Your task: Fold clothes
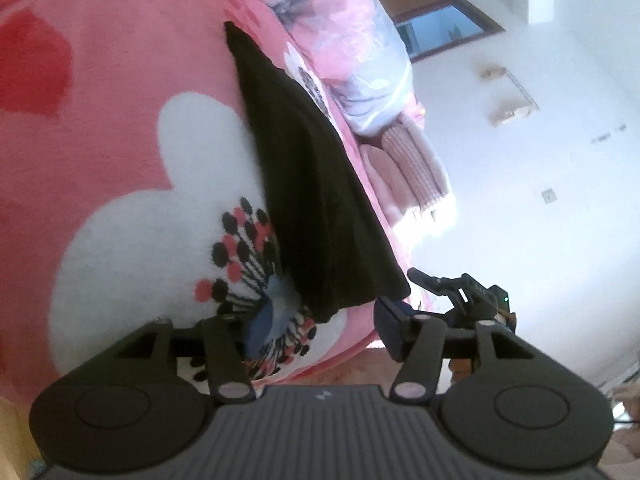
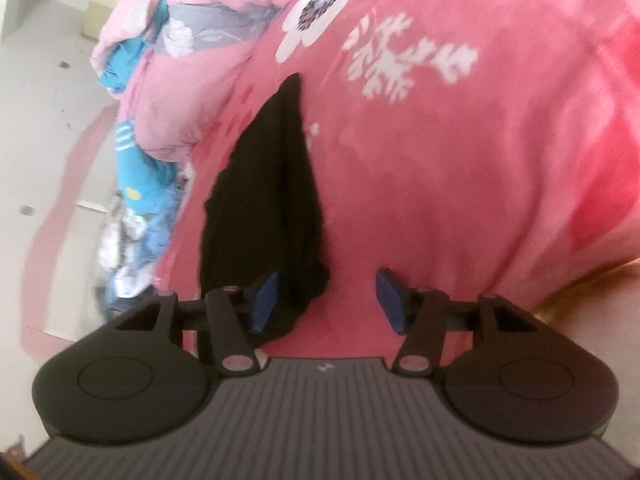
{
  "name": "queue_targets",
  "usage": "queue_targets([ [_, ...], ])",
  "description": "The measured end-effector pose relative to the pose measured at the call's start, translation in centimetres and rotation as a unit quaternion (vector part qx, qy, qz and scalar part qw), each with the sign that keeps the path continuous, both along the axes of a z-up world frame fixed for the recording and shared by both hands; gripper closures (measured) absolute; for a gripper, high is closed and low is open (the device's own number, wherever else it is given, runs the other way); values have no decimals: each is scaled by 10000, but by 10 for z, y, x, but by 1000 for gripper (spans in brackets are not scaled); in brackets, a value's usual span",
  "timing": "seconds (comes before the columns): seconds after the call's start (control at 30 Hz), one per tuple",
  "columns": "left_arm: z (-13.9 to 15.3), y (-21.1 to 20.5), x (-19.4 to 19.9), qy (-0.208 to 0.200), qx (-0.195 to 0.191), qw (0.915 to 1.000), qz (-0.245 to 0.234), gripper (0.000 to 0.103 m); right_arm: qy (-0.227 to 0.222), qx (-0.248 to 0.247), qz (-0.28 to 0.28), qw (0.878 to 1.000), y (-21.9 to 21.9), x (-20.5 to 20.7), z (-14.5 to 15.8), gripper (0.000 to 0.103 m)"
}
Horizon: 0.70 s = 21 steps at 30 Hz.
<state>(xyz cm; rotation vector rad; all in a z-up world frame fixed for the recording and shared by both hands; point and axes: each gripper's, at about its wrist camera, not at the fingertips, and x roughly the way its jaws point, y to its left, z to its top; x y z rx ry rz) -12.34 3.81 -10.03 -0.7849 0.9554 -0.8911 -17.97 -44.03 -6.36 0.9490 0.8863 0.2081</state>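
Left wrist view: my left gripper [image 1: 316, 332] points slightly downward over the edge of the bed, its jaws standing apart with nothing between them. The near end of the folded black garment [image 1: 308, 184] lies just ahead of the jaws, free of both pads. The right-hand blue pad [image 1: 390, 320] is plain to see; the left-hand one is lost against the dark print. My right gripper [image 1: 452, 286] shows beyond it at the right, off the bed's edge and seen from the side.

Right wrist view: my right gripper [image 2: 326, 300] tilts down toward the same black garment [image 2: 268, 200], jaws parted. The left blue pad [image 2: 264, 300] sits in front of the garment's near edge and the right blue pad [image 2: 390, 300] stands clear over the pink floral blanket [image 2: 460, 160]. Whether the left pad touches the cloth I cannot tell; nothing is gripped.

The garment lies as a long, narrow strip on the blanket, beside a heap of bedding [image 2: 168, 40].

A small pale emblem [image 1: 323, 395] marks the gripper body; it is too small to read. This view is blurred.
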Motion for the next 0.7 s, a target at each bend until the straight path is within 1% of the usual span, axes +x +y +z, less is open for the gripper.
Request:
queue_targets([
  [0.1,-3,9,-7,116,-32,9999,114,45,-81,210,93,9997,1,8,-5,38],
  [0.17,-5,20,-16,161,-28,9997,171,46,-120,404,180,9989,4,11,-7,38],
  [0.23,-8,31,-24,203,-12,9996,218,50,-178,533,308,9979,6,12,-5,38],
  [0.27,-8,28,-22,227,33,9995,234,54,-177,501,336,9980,9,12,-6,38],
  [0.3,-7,25,-20,250,78,9993,250,60,-177,469,365,9981,11,13,-8,39],
  [0.33,-7,22,-19,274,123,9992,266,63,-177,450,386,9981,14,13,-9,39],
  [0.4,-6,20,-18,303,202,9989,298,72,-199,490,382,9979,17,15,-11,41],
  [0.43,-6,20,-19,311,239,9987,314,75,-211,466,385,9979,19,15,-11,42],
  [0.5,-5,20,-20,327,312,9984,345,77,-234,426,408,9980,22,15,-11,50],
  [0.53,-5,21,-20,339,342,9982,364,77,-241,413,414,9980,23,16,-11,53],
  [0.57,-6,20,-20,370,345,9979,395,78,-231,423,401,9980,23,15,-13,59],
  [0.6,-7,20,-20,403,347,9977,425,79,-223,427,387,9981,23,15,-15,70],
  [0.63,-7,19,-19,449,348,9974,449,80,-225,409,367,9982,23,15,-17,76],
  [0.67,-7,17,-17,488,351,9971,460,83,-231,397,348,9983,23,14,-19,89],
  [0.7,-7,16,-15,521,360,9969,470,86,-255,408,333,9983,22,13,-22,94],
])
